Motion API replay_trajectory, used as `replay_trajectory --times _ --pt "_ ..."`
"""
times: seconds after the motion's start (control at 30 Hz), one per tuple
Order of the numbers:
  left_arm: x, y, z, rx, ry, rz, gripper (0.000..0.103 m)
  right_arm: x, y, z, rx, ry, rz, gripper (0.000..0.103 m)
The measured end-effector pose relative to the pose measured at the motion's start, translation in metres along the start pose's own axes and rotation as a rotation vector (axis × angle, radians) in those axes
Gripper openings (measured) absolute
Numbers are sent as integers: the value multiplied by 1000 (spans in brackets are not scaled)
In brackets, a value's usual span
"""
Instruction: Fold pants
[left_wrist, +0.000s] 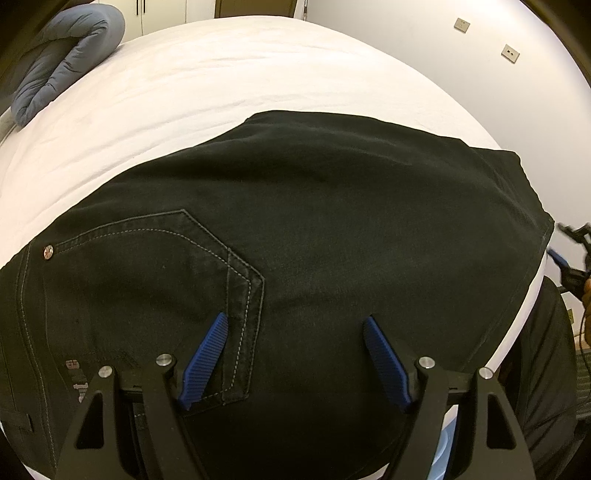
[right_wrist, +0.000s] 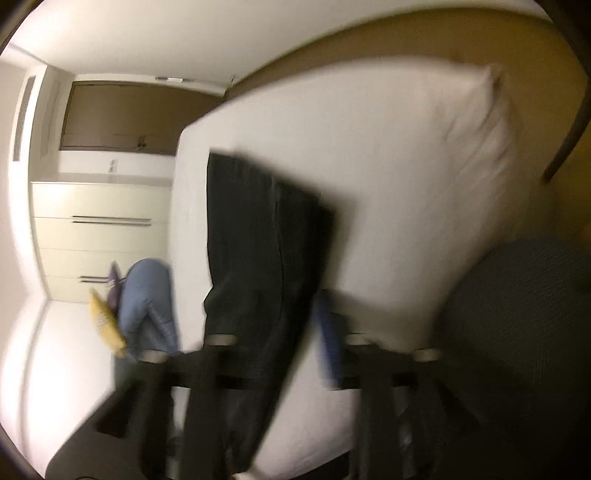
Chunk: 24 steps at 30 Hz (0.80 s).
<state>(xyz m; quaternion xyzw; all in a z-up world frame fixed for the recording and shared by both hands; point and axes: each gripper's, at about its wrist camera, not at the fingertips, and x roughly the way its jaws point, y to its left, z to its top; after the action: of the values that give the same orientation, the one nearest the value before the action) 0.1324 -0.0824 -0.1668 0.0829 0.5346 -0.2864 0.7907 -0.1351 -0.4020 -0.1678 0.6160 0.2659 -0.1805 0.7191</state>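
White bed (left_wrist: 229, 85) fills the left wrist view, and across its near half lie the black pants (left_wrist: 332, 221), spread flat and folded over, back pocket (left_wrist: 155, 266) at about eight o'clock with a rivet (left_wrist: 48, 252) at its corner. Up at eleven o'clock a rolled blue-grey duvet (left_wrist: 62, 59) sits on the bed's far edge. The left gripper (left_wrist: 295, 325) hangs low over the seat of the pants, blue pads (left_wrist: 207, 358) spread wide, nothing pinched between them. Over to three o'clock, the right gripper (left_wrist: 570, 254) shows at the hem edge, held in a hand (left_wrist: 586, 295). Its own view is heavily blurred: the pants (right_wrist: 266, 258) run from centre down to six o'clock, a white pillow (right_wrist: 424, 166) at one o'clock, and one blue pad (right_wrist: 328, 339) just beside the cloth; the jaws look parted, off the fabric.
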Motion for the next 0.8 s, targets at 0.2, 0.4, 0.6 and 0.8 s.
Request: replay_trajectory --times 0.2,0.4,0.6,0.8 --pt "-2 1 1 -23 -6 -1 79 -5 64 -1 -256 -9 46 57" --pt "-4 7 -3 -38 -16 -18 79 107 104 -29 -377 273 122 45" --pt "-9 22 -6 -65 -33 -53 78 152 81 7 -295 208 43 0" --pt "-19 28 -8 -99 -60 -44 79 116 109 34 -258 -57 -75 7"
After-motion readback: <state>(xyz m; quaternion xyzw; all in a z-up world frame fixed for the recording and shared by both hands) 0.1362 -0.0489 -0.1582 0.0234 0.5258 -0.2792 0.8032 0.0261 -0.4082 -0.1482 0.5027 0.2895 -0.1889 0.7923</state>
